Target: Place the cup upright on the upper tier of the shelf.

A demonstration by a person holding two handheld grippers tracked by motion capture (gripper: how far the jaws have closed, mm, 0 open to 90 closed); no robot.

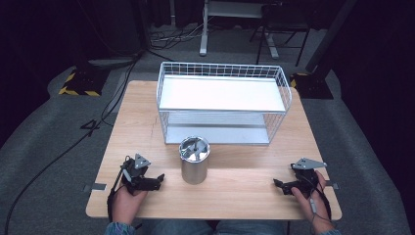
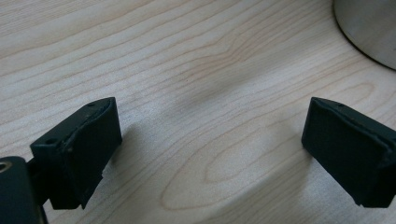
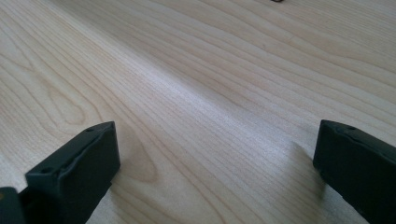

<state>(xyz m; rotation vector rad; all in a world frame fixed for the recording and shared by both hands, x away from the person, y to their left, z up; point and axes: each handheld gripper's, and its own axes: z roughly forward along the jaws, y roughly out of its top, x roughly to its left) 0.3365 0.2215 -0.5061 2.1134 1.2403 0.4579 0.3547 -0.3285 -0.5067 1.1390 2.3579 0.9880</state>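
A shiny metal cup (image 1: 195,159) stands upright on the wooden table (image 1: 244,171), in front of a white wire rack (image 1: 222,102). My left gripper (image 1: 157,180) rests low on the table to the cup's left, its jaws wide open with bare wood between them. In the left gripper view the cup's base (image 2: 369,28) shows at the top right, beyond the open gripper (image 2: 210,149). My right gripper (image 1: 278,185) lies near the table's front right, open, pointing left towards the cup. In the right gripper view its open jaws (image 3: 215,168) frame plain wood.
The two-level wire rack has a white top shelf (image 1: 220,93) and a lower shelf (image 1: 215,132). Cables (image 1: 73,142) run across the grey floor on the left. A desk frame (image 1: 235,24) and chair legs (image 1: 274,41) stand behind the table.
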